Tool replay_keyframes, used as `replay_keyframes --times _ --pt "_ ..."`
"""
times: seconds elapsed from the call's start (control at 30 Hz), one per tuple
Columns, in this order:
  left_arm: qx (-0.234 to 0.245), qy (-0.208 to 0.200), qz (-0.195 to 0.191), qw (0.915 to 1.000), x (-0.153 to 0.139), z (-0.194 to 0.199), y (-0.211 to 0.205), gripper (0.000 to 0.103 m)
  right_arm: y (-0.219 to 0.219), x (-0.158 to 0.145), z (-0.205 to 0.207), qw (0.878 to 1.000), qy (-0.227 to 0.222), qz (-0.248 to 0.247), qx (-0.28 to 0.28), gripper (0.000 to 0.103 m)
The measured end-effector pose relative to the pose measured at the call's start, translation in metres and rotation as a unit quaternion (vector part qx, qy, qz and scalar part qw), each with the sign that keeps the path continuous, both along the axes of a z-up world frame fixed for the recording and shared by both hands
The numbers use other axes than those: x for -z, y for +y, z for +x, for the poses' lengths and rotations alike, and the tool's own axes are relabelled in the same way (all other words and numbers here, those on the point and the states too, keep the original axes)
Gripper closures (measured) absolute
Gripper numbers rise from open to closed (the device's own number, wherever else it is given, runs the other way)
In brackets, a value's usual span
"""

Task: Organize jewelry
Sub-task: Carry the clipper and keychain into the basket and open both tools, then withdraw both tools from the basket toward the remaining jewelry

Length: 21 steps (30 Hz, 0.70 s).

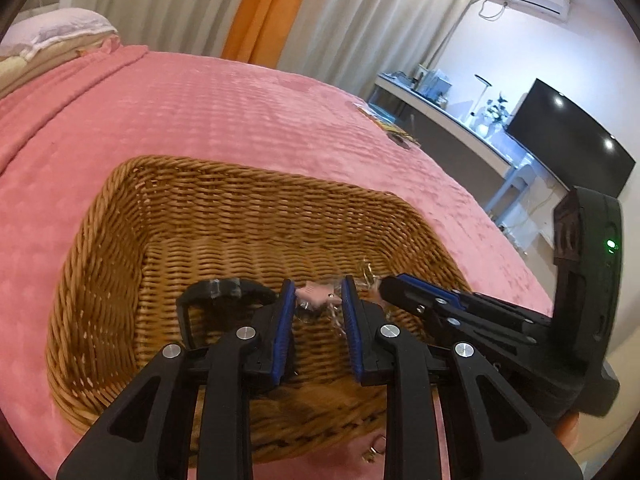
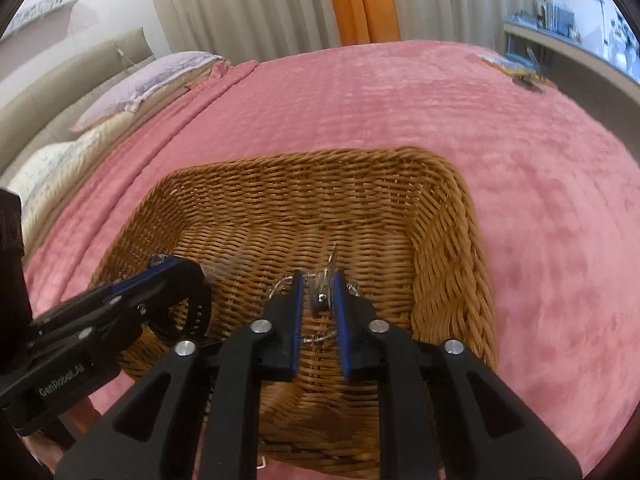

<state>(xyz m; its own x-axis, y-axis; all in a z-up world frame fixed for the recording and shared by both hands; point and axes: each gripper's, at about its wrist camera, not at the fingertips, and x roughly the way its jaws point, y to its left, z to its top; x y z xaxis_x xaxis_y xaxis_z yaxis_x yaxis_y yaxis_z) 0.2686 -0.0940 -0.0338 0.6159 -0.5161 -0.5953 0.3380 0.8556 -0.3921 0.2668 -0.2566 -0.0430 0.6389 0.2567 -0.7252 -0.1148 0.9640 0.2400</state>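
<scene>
Basket sits on the bed; inside, a watch lies left of the jewelry (pillows behind, desk off right).

The pink piece between the left gripper fingers is smeared by blur — its kind cannot be told. The left gripper's arms hide the near part of the wicker basket floor and half the black band. In the right wrist view the silvery tangle at the right gripper is too fine to read — whether the pads pinch it is unclear.
</scene>
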Motion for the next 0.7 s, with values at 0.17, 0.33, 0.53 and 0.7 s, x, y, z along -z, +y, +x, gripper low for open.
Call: replay_keyframes --times 0.17,0.33,0.53,0.7 --pt "-0.009 -0.023 -0.008 0.9997 -0.016 -0.018 0.010 0.069 -0.005 -0.018 -0.016 1.000 -0.021 0.013 0.002 0.071" --pt "-0.016 -0.056 -0.025 0.9980 -0.048 -0.055 0.026 0.062 -0.008 -0.050 -0.055 0.998 -0.058 0.025 0.000 0.071" --pt "-0.024 -0.093 -0.030 0.9949 -0.080 -0.111 0.047 0.062 -0.010 -0.078 -0.107 0.996 -0.090 0.016 -0.002 0.071" --pt "-0.034 -0.108 -0.027 0.9932 -0.087 -0.155 0.062 0.059 0.004 -0.082 -0.152 0.994 -0.105 -0.021 -0.022 0.071"
